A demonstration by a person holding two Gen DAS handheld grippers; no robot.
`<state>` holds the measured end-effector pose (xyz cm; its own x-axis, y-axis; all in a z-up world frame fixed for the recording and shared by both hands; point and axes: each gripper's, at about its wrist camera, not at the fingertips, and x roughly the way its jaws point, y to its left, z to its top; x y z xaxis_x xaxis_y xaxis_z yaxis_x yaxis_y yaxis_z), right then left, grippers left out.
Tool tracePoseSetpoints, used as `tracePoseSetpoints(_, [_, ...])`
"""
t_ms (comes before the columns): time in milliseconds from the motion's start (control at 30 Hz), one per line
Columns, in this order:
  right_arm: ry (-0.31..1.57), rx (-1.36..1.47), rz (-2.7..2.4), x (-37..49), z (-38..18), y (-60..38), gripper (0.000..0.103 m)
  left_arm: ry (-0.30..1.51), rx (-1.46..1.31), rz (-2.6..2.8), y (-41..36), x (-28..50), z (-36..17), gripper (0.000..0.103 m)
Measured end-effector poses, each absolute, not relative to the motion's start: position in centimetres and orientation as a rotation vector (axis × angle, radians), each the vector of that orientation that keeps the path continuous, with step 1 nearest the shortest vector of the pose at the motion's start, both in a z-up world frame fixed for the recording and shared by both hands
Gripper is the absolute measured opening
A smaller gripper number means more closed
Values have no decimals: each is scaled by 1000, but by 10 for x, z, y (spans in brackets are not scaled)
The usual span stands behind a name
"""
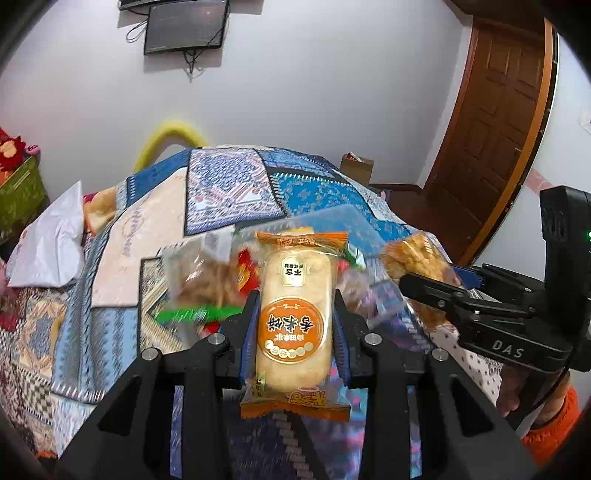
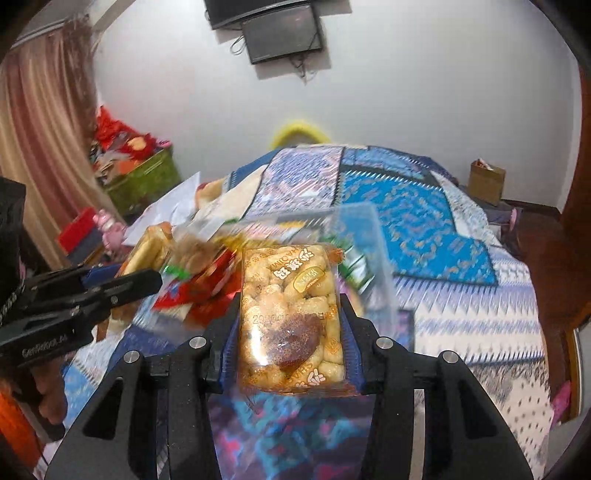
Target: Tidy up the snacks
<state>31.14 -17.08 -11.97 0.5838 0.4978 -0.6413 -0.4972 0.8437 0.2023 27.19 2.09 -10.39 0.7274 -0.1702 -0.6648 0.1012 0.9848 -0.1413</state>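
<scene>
My left gripper (image 1: 295, 306) is shut on an orange-labelled rice cracker pack (image 1: 295, 317) and holds it above the bed. My right gripper (image 2: 290, 306) is shut on a clear pack of puffed golden snack (image 2: 290, 314). The right gripper also shows at the right of the left wrist view (image 1: 428, 288), with its snack pack (image 1: 417, 258). The left gripper shows at the left of the right wrist view (image 2: 147, 280), holding its cracker pack (image 2: 151, 251). A blurred pile of snack packs (image 1: 207, 280) lies beyond both grippers, beside a clear plastic container (image 2: 365, 251).
A patchwork quilt (image 1: 229, 192) covers the bed. A white bag (image 1: 55, 240) lies at its left. A green box with red toys (image 2: 144, 177) stands by the curtain. A cardboard box (image 2: 485, 181) sits at the far right. A wooden door (image 1: 495, 110) and a wall screen (image 1: 184, 26) are behind.
</scene>
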Motion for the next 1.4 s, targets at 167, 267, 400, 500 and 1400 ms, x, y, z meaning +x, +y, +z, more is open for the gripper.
tracePoseSetpoints(167, [763,-20,546,339,-131,-168,43,763,-87,-158,10,305,-118,35])
tracePoseSetpoints(267, [787,-21,536,353,-142,-166,43,781,-89,-162,6,319,-130,35])
tracePoseSetpoints(400, [822,-20,530,361,-158,-165,43,797,-76,-174,2,330,-144,35])
tracePoseSetpoints(500, [838,-16,535,363,-166,-165,43,817,-69,-167,0,335,-154,36])
tracePoseSetpoints(1400, [525,14,576,238,-21,-206,75,477,-83,-94,13,190,-12,54])
